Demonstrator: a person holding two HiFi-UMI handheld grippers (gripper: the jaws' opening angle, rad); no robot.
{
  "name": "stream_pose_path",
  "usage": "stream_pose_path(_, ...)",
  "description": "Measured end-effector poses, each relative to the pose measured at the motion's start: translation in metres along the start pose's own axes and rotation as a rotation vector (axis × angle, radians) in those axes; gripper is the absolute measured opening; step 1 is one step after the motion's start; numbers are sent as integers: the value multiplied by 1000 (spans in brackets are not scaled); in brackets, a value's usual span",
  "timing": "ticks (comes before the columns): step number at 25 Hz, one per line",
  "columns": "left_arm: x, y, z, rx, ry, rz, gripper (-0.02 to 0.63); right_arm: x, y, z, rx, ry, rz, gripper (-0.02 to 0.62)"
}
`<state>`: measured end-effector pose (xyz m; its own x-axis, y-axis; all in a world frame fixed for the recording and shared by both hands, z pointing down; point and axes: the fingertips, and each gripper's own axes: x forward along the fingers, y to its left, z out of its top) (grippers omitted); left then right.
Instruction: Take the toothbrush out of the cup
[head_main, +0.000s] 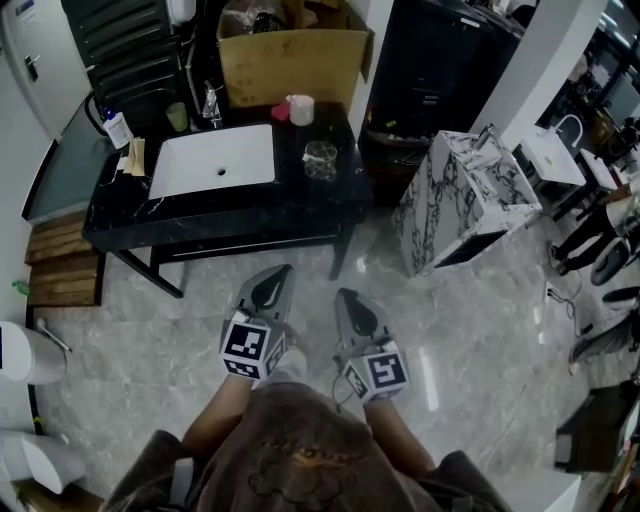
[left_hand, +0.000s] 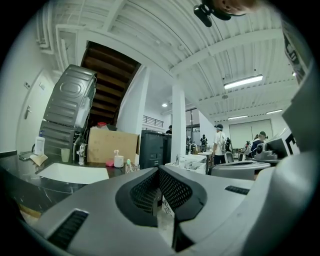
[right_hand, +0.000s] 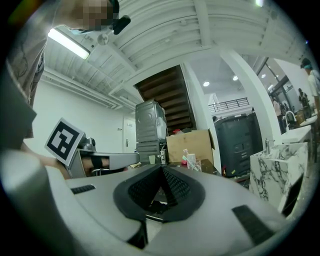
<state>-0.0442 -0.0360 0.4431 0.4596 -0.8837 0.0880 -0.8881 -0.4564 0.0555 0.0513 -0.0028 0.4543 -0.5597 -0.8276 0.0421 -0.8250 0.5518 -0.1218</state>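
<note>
Left gripper (head_main: 270, 285) and right gripper (head_main: 352, 305) press ribbed fingers (left_hand: 172, 189) together, glass cup (head_main: 320, 160) well apart.

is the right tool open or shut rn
Shut. In the right gripper view, the right tool has its jaws together at the tips, with nothing held between them.

A white sink (head_main: 215, 158) sits in a black counter (head_main: 330, 205), with a faucet (head_main: 211, 103) and green cup (head_main: 177, 117) behind it and a bottle (head_main: 117, 128) at its left. A cardboard box (head_main: 290, 60) stands behind the counter. A marbled cabinet (head_main: 465, 200) stands to the right.
</note>
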Motion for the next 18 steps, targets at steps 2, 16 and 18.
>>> stream_pose_path(2, 14, 11, 3, -2, 0, -2, 2, 18, -5, 2, 0, 6, 6, 0)
stream_pose_path(16, 109, 83, 21, -4, 9, -59, 2, 140, -48, 23, -5, -1, -25, 0)
stream_pose_path(18, 120, 89, 22, 0, 9, -70, 2, 150, -54, 23, -7, -3, -32, 0)
